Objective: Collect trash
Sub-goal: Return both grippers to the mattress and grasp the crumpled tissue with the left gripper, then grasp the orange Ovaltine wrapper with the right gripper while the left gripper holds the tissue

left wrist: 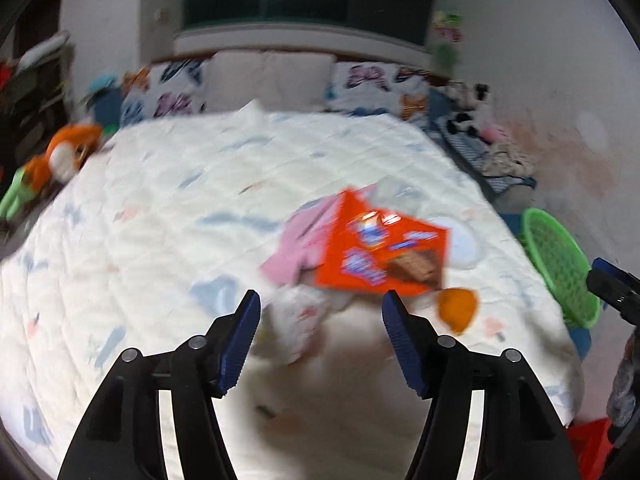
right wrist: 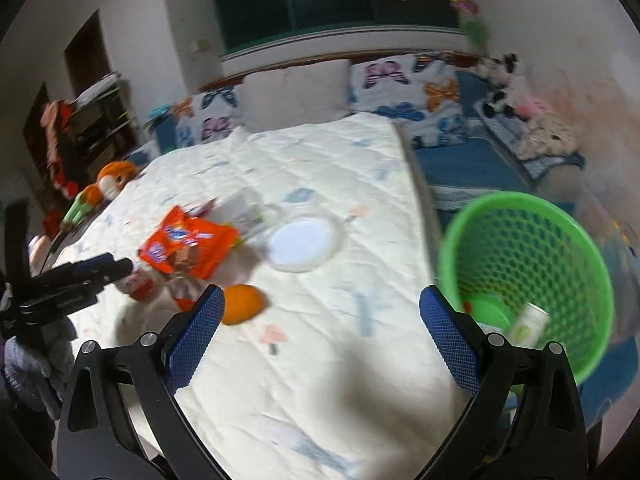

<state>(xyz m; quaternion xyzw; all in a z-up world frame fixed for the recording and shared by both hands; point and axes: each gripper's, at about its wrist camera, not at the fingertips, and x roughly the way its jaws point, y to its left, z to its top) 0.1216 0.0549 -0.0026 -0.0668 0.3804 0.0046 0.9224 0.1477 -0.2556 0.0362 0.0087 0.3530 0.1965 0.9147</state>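
Note:
Trash lies on the white quilted bed point(left wrist: 160, 220): an orange snack bag point(left wrist: 384, 256) on pink paper point(left wrist: 296, 248), a crumpled white wrapper point(left wrist: 298, 320), an orange fruit or peel point(left wrist: 458, 308) and a white plate point(left wrist: 464, 248). My left gripper point(left wrist: 320, 320) is open just short of the wrapper, with nothing between its blue pads. The right wrist view shows the snack bag point(right wrist: 188, 244), the orange piece point(right wrist: 242, 304) and the plate point(right wrist: 304, 244). My right gripper point(right wrist: 322, 312) is open and empty over the quilt, between the orange piece and the green basket point(right wrist: 524, 264).
The green mesh basket point(left wrist: 560, 268) stands off the bed's right side and holds a green lid point(right wrist: 490, 312) and a pale tube point(right wrist: 530, 326). Pillows point(right wrist: 296, 92) line the headboard. An orange plush toy point(left wrist: 68, 152) lies at the bed's left edge. Blue bedding point(right wrist: 468, 168) lies beyond the basket.

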